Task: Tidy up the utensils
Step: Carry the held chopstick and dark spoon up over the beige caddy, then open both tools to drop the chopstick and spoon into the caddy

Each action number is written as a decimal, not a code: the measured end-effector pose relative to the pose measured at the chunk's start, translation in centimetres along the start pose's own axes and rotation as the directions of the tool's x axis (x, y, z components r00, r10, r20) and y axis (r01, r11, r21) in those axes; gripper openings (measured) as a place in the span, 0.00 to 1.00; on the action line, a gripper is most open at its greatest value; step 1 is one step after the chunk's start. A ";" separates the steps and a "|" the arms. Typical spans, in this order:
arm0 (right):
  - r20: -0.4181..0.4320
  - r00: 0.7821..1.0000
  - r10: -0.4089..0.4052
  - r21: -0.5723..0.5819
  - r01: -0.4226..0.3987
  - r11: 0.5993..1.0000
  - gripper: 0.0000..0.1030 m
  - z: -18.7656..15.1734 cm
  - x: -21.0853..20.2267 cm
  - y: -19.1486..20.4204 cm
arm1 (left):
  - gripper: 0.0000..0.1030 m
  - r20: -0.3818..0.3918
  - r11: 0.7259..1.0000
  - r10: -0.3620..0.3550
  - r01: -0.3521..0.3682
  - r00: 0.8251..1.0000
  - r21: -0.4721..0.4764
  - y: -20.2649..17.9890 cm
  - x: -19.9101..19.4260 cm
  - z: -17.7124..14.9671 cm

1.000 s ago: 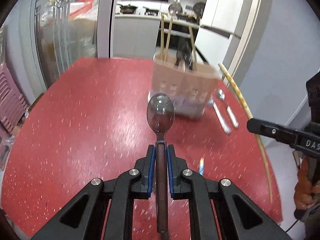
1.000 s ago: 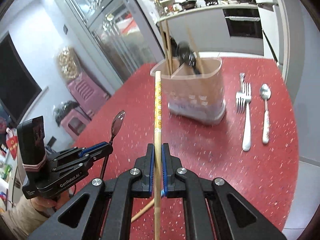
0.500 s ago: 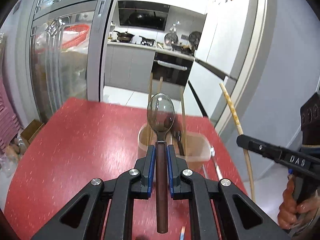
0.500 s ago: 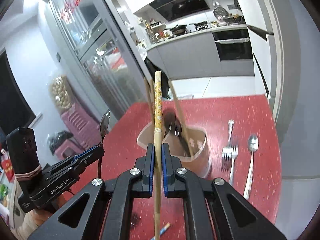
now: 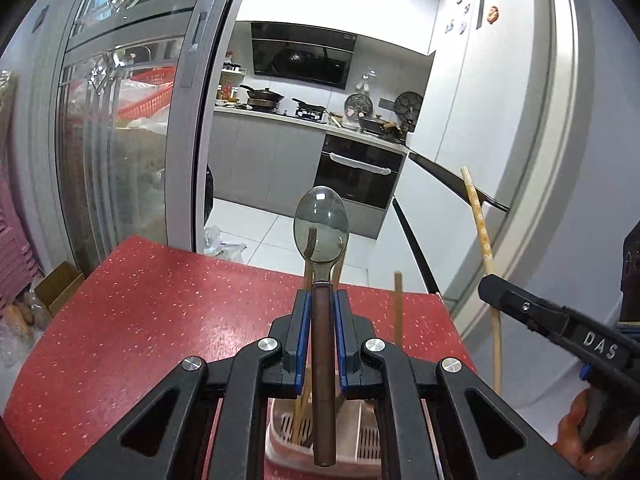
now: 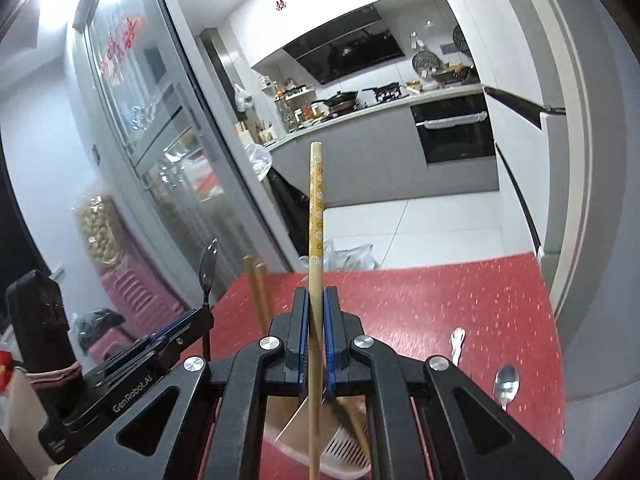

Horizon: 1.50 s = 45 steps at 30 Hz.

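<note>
My left gripper (image 5: 321,300) is shut on a brown-handled spoon (image 5: 321,232), its dark bowl pointing up and away. Right below it lies the pink utensil holder (image 5: 280,446), with wooden chopsticks (image 5: 397,304) standing in it. My right gripper (image 6: 316,298) is shut on a long patterned chopstick (image 6: 316,208) that rises straight up; the holder (image 6: 344,450) sits under its jaws too. In the right wrist view the left gripper (image 6: 200,314) with its spoon (image 6: 208,262) hovers at left. In the left wrist view the right gripper (image 5: 486,284) and its chopstick (image 5: 478,220) show at right.
On the red table (image 5: 140,312), a fork (image 6: 457,342) and a metal spoon (image 6: 506,384) lie to the right of the holder. A hand (image 5: 576,440) holds the right tool. Glass sliding doors (image 5: 120,140) stand left, a kitchen behind, pink stools (image 6: 132,292) beside the table.
Both grippers have risen and advanced over the holder, which slid from mid-frame to beneath the jaws. The spoon and the chopstick stay clamped. The fork and spoon on the table dropped lower in view.
</note>
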State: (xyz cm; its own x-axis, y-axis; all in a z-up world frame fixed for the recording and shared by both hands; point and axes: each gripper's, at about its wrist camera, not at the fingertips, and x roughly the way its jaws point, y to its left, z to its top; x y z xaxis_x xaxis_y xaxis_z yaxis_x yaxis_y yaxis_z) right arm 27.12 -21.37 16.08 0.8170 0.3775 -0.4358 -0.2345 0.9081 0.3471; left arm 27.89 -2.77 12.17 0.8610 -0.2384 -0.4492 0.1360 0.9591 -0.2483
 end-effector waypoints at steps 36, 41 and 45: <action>-0.020 0.995 -0.102 -0.234 0.095 0.968 0.08 -6.9 4.4 -0.1 | 0.36 0.013 0.986 0.115 -0.116 0.993 0.116 -0.2 2.7 -5.7; -0.067 0.994 -0.090 -0.222 0.074 0.972 0.09 -7.1 4.4 -0.2 | 0.36 -0.009 0.988 0.109 -0.107 0.994 0.112 0.0 2.4 -5.7; -0.101 0.991 -0.087 -0.198 0.066 0.978 0.37 -7.1 4.4 -0.6 | 0.36 -0.058 0.988 0.098 -0.091 0.993 0.122 0.0 3.0 -6.2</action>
State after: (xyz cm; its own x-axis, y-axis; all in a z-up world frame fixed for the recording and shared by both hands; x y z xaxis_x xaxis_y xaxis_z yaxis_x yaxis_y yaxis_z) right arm 27.16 -18.99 8.06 0.7768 0.3132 -0.5464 -0.2797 0.9489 0.1462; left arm 27.42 -4.47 5.47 0.8402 -0.1515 -0.5207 0.1162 0.9882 -0.0999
